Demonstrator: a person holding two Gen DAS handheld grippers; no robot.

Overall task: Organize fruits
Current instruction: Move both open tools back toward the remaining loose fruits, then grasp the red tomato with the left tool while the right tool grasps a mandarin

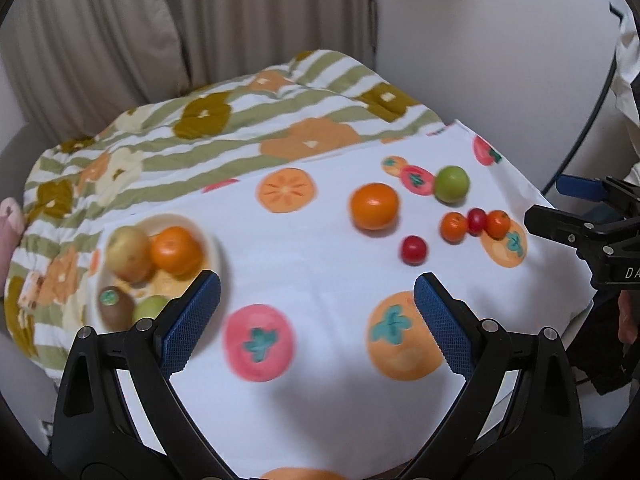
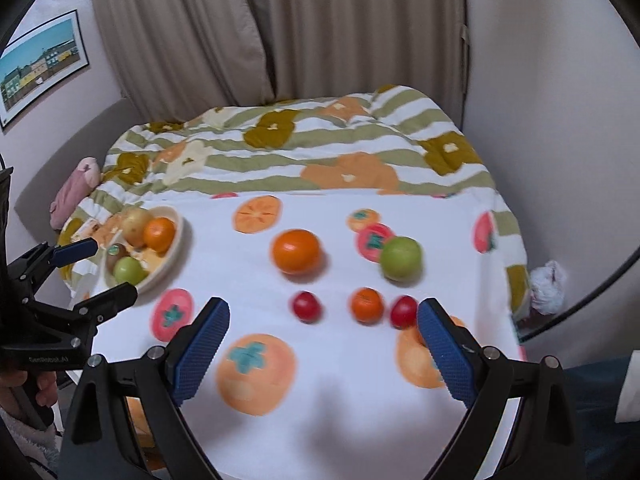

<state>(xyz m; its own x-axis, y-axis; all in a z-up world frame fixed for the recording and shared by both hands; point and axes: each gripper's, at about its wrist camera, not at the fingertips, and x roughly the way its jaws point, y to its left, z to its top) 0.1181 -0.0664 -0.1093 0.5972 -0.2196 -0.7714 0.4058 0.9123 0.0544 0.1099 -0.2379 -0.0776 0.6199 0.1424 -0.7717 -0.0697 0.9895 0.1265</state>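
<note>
A cream bowl at the left of the white fruit-print cloth holds a yellow fruit, an orange, a kiwi and a green fruit. Loose on the cloth lie a large orange, a green apple, two small oranges and two small red fruits. My left gripper is open and empty above the cloth, right of the bowl. My right gripper is open and empty, just in front of the small red fruits and the small orange.
A striped flowered quilt covers the bed behind the cloth. Beige curtains hang at the back. A pink soft item lies at the left. A framed picture hangs on the left wall. A crumpled white thing sits at the right edge.
</note>
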